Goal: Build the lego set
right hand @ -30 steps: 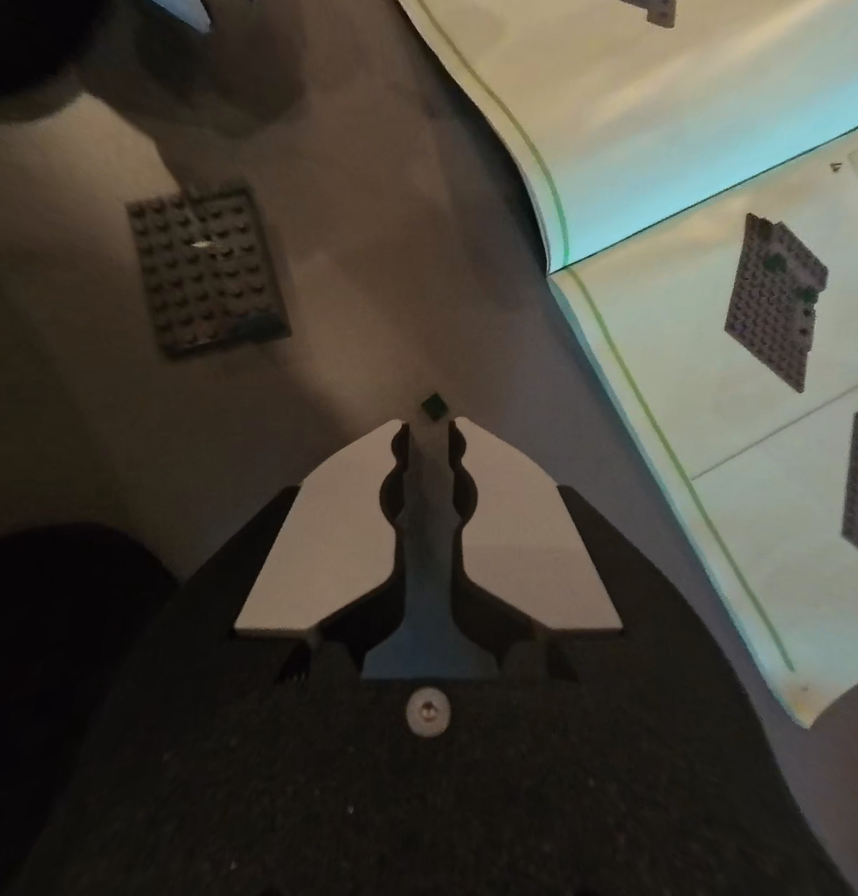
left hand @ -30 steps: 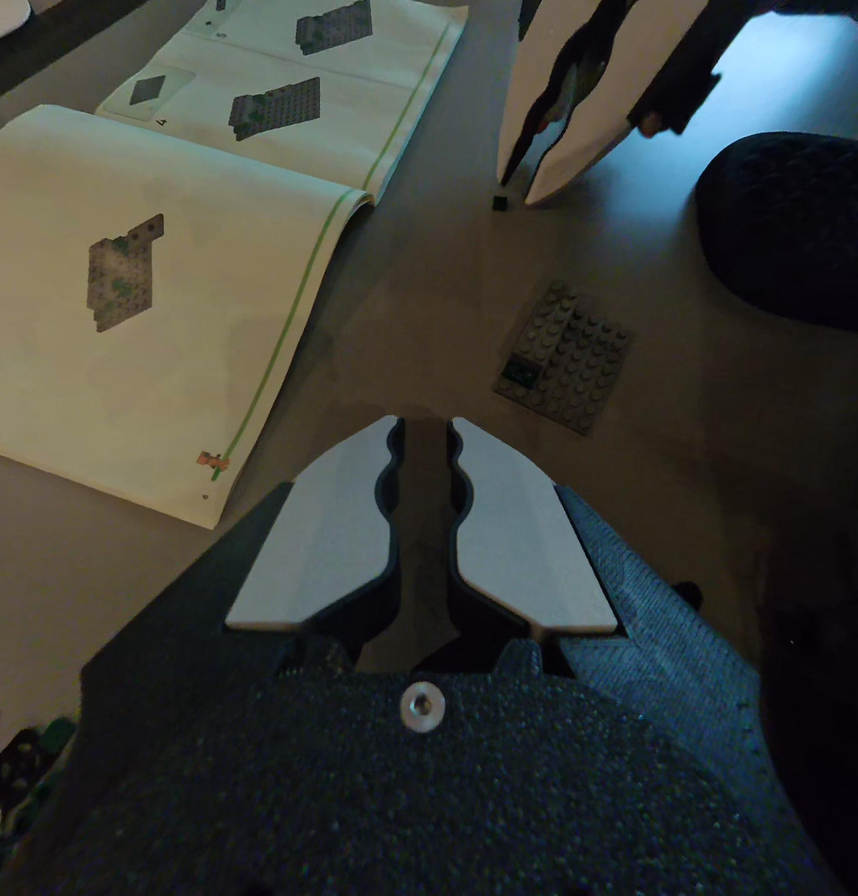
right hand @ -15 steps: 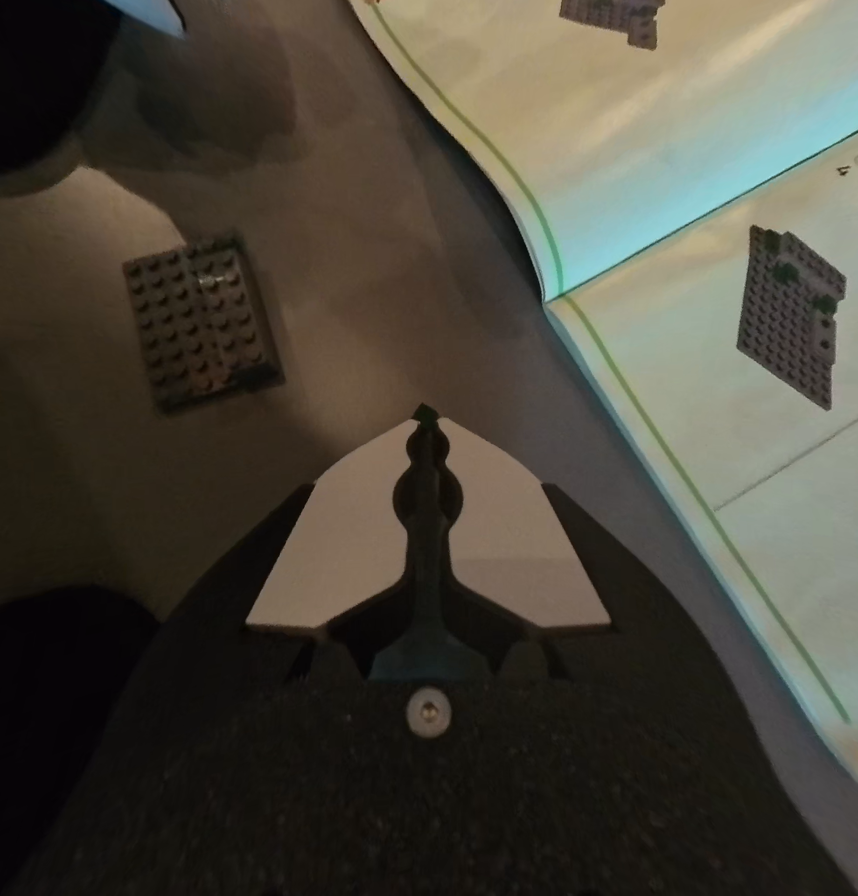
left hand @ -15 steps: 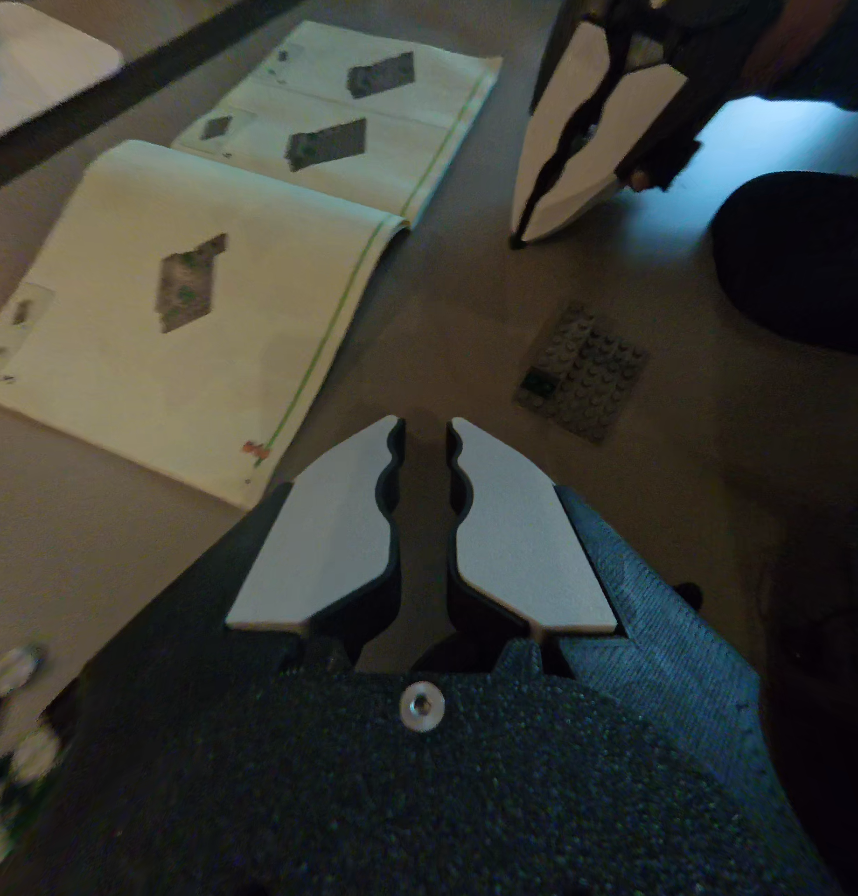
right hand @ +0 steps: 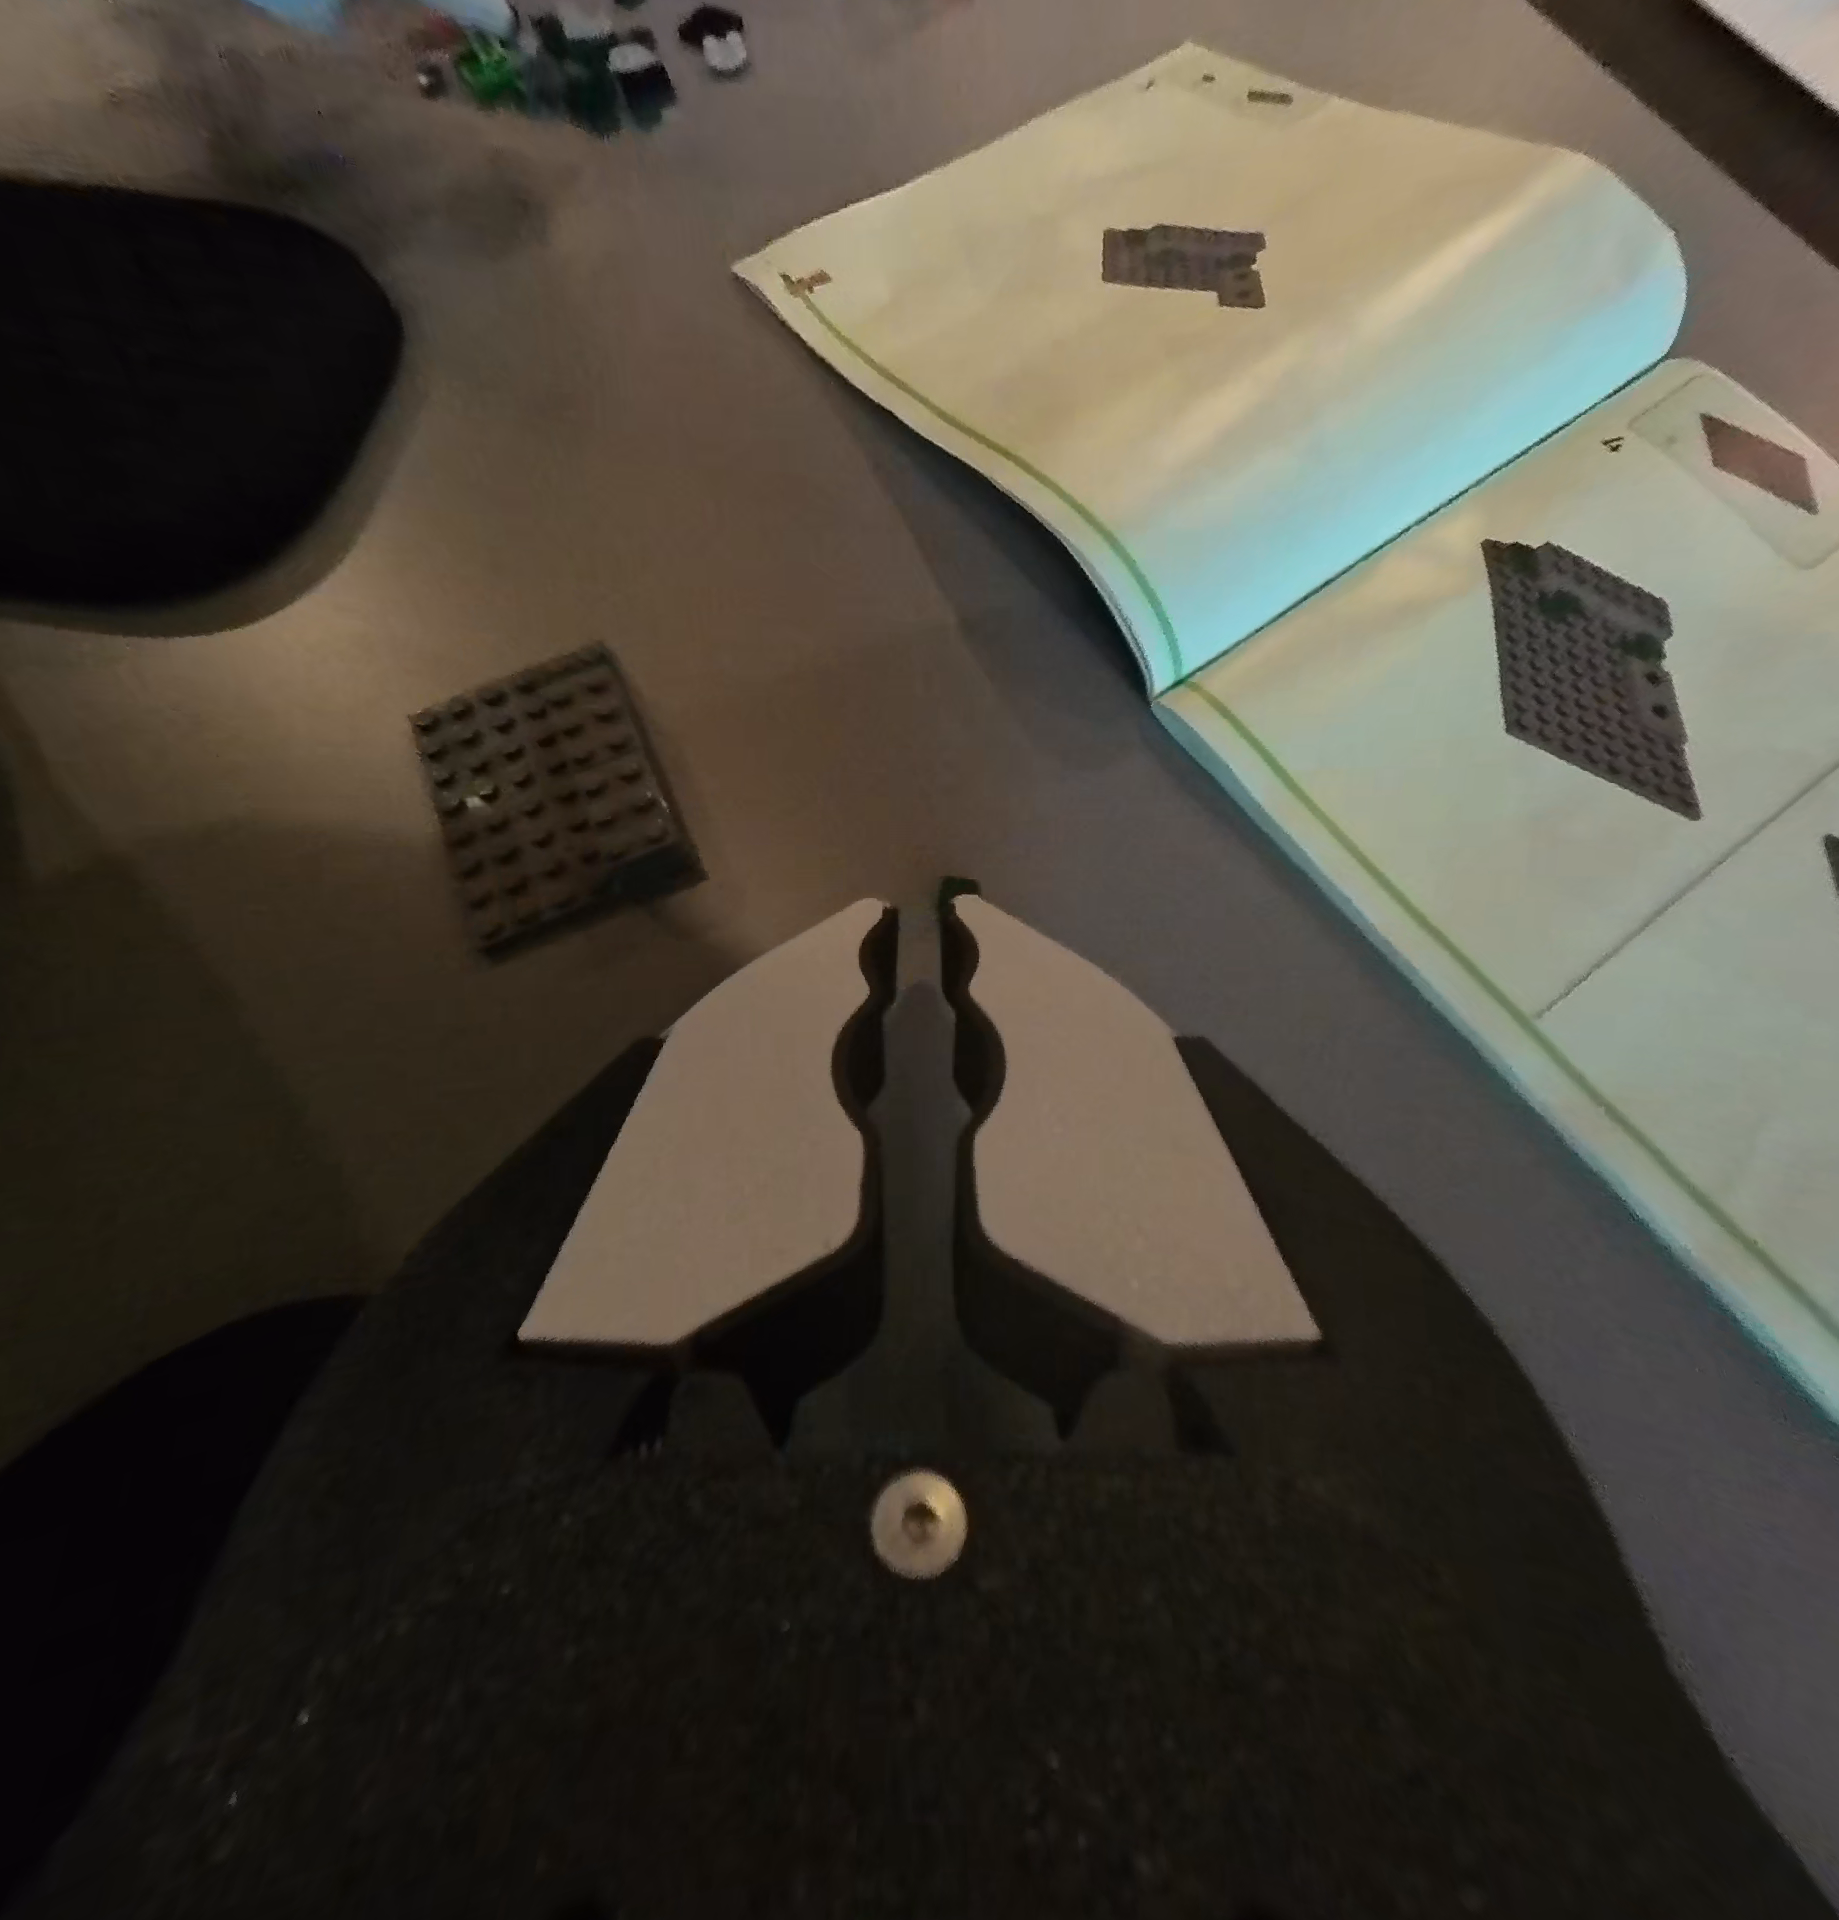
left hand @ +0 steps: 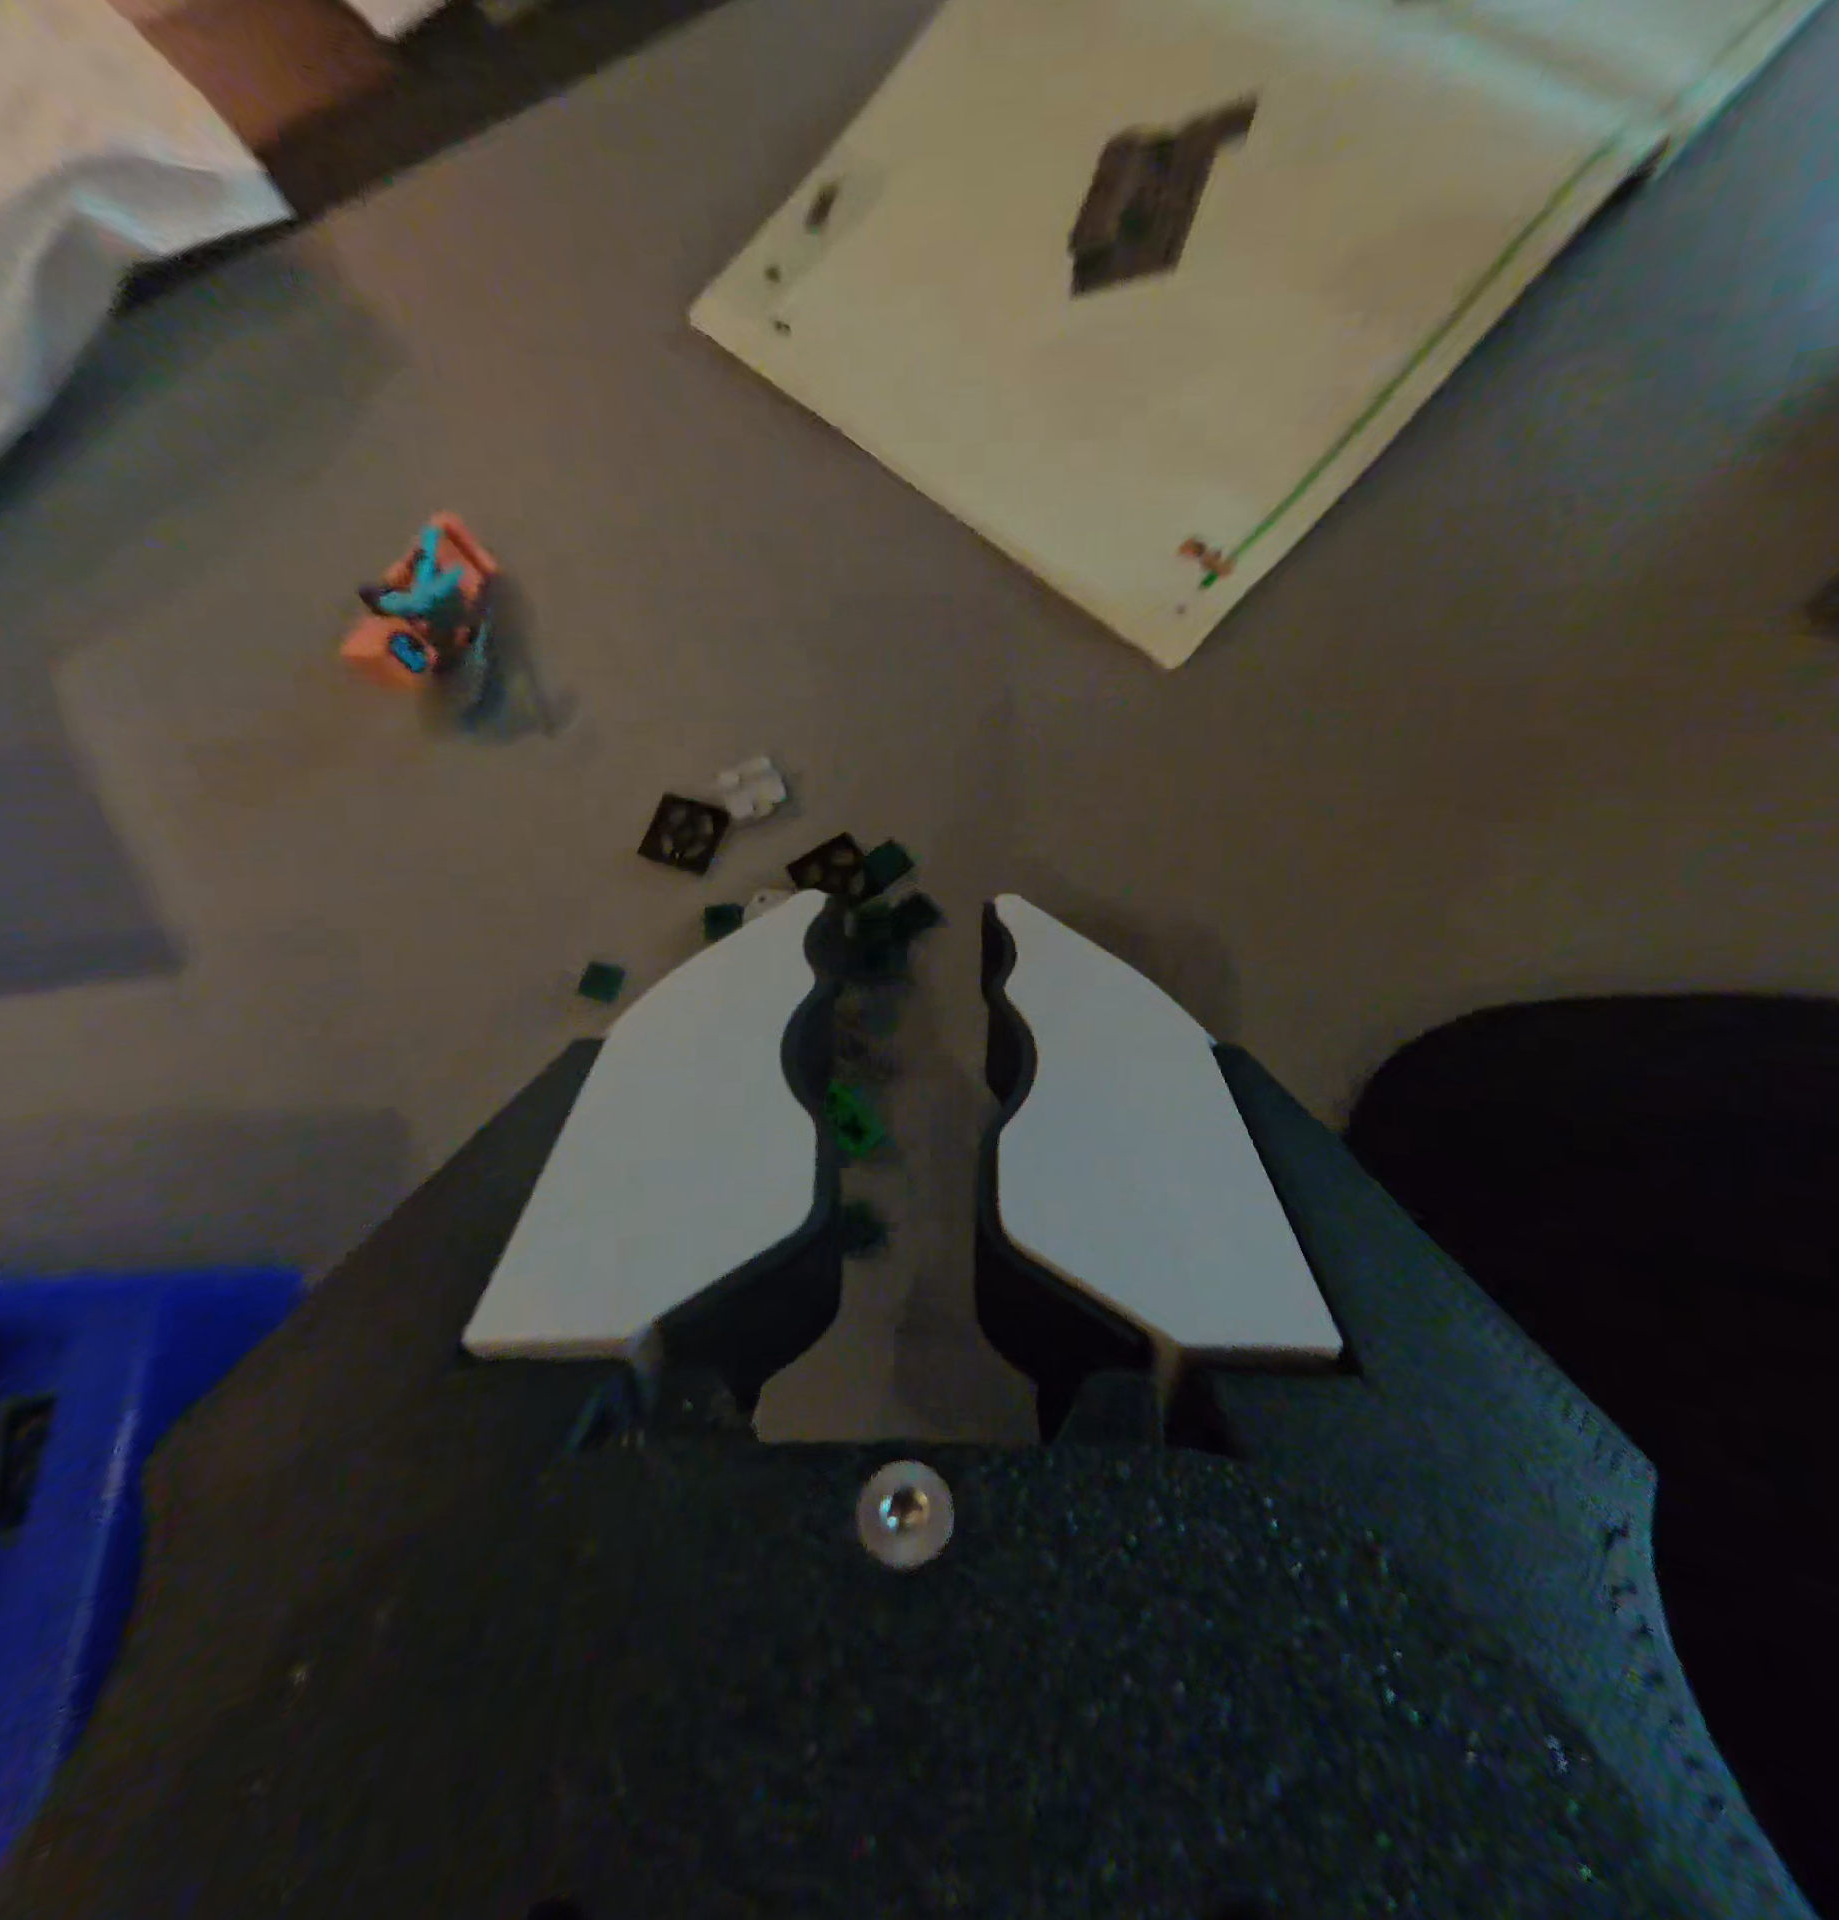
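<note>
**Right claw carrying a stud to the plate**

My right claw (right hand: 920, 906) pinches a small dark green piece (right hand: 954, 889) at its tips; the grey baseplate (right hand: 551, 795) lies just far-left. My left claw (left hand: 902, 914), jaws apart, hovers over loose bricks (left hand: 853, 1127).

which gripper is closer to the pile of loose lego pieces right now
Left. The left gripper hangs right over the loose pieces, fingers spread around some. The right gripper is far off beside the grey baseplate.
</note>
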A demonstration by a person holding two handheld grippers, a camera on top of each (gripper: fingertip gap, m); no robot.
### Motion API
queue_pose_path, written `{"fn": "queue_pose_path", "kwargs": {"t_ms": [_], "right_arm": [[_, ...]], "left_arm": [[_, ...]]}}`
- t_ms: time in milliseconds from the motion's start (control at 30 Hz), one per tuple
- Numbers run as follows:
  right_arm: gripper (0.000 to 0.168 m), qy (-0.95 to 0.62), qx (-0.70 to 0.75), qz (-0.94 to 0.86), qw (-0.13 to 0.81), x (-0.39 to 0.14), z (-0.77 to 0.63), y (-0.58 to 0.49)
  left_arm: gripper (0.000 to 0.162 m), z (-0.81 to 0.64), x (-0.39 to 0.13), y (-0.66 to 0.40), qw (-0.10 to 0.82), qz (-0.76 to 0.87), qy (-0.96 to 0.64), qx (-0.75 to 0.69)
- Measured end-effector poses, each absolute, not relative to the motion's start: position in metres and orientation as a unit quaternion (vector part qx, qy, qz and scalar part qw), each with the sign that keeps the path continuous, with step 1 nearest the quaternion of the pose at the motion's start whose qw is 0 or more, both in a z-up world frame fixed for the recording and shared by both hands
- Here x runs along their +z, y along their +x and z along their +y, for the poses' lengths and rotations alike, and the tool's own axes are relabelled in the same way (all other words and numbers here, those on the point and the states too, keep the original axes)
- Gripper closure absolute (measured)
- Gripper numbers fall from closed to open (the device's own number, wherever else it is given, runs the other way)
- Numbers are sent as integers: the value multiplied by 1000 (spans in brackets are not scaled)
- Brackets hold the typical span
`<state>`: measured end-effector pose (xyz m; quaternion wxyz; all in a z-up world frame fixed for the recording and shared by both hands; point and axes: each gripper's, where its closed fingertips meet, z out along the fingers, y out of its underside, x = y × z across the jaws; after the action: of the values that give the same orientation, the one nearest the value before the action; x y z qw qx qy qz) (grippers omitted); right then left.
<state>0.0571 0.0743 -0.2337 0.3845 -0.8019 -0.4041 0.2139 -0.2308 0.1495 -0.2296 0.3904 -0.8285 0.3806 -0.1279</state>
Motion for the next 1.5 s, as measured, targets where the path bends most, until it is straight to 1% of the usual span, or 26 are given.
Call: {"fn": "queue_pose_path", "kwargs": {"t_ms": [133,300,500,733,1067,1133,1233,1500], "right_arm": [[161,-801,220,-400,387,-234,71,58],[161,-802,225,-394,388,-235,66,62],[161,-804,231,-387,388,-239,61,64],[161,-803,237,-385,389,-240,59,66],[161,-802,238,-385,389,-241,58,67],[161,-802,238,-385,389,-241,58,67],[161,-802,238,-383,390,-241,58,68],[161,-803,240,-385,388,-242,56,67]], "left_arm": [[136,158,-243,-223,362,438,-810,-143],[140,165,-249,-217,322,494,-794,-148],[149,176,-252,-222,280,543,-785,-106],[149,168,-257,-222,228,588,-767,-118],[152,169,-258,-222,207,646,-730,-86],[149,171,-257,-223,207,658,-721,-71],[149,172,-257,-222,205,680,-702,-52],[153,169,-258,-220,181,712,-676,-68]]}}
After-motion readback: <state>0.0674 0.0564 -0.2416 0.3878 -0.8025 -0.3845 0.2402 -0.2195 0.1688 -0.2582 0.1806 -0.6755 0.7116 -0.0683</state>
